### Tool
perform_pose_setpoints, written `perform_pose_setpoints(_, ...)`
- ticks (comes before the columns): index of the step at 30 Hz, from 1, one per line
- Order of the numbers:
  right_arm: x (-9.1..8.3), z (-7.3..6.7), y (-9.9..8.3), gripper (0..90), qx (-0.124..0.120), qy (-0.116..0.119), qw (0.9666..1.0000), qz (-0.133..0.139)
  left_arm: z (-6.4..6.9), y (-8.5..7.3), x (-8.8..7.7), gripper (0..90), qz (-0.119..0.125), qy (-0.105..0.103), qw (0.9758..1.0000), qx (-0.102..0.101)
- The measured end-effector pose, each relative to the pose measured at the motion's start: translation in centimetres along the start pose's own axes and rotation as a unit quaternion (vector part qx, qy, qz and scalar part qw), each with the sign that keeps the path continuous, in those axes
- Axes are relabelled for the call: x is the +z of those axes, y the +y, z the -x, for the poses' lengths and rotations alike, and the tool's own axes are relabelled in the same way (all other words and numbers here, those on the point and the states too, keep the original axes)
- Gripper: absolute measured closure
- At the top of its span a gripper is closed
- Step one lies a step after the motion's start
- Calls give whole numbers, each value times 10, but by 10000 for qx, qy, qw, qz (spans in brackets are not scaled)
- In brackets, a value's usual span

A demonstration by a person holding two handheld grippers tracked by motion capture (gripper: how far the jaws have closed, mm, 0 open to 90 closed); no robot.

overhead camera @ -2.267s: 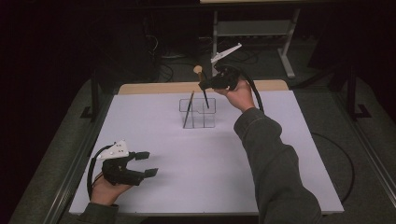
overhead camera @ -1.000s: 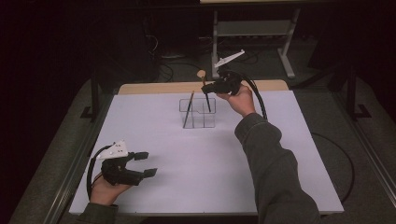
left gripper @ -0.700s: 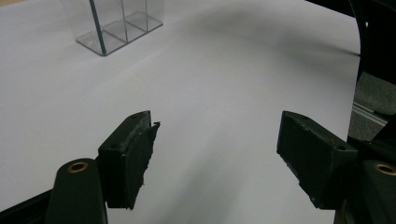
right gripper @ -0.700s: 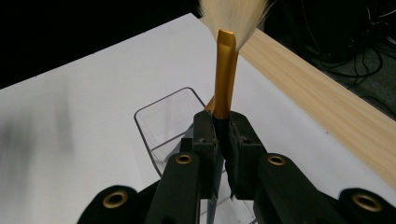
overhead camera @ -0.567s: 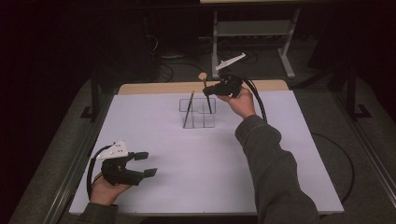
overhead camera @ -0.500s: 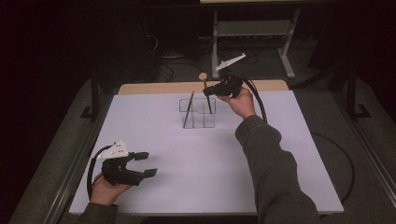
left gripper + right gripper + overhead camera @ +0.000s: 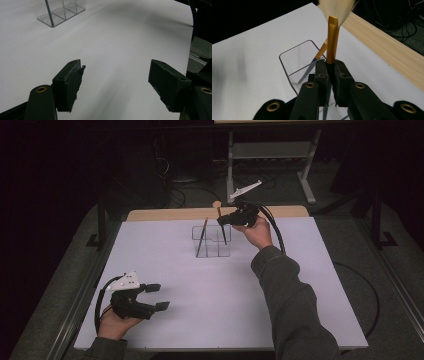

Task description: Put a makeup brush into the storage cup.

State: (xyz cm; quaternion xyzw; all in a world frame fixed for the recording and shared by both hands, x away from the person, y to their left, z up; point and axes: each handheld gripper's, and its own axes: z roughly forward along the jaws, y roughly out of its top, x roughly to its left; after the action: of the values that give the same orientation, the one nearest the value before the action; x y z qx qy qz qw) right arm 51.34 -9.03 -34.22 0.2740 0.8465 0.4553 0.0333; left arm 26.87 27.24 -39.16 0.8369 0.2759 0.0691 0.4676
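A clear compartmented organizer (image 7: 226, 251) stands at the far middle of the white table top. A dark-handled brush (image 7: 202, 237) with a gold ferrule leans in its left side. My right gripper (image 7: 222, 220) is shut on a second brush (image 7: 220, 214), held upright over the organizer's right part with the pale bristles on top. In the right gripper view the jaws (image 7: 331, 70) clamp the gold ferrule (image 7: 332, 40) above the organizer (image 7: 294, 57). My left gripper (image 7: 159, 296) rests open near the front left corner, with nothing between its fingers (image 7: 70, 87).
A wooden strip (image 7: 175, 214) runs along the table's far edge. Behind it stand a metal frame (image 7: 270, 150) and loose cables on the floor. The right gripper's cable (image 7: 277, 232) loops down beside the sleeve. White surface (image 7: 210, 295) lies between the two hands.
The right gripper has sunk a little with the brush, bringing its head lower over the organizer. The left hand has stayed where it was.
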Motion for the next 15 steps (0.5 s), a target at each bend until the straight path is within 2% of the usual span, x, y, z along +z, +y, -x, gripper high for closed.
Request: perform_pose_setpoints(15,3,0,-6,814,37,-15,10000,-88,-1,-1,0,262,12,28,10000,-28)
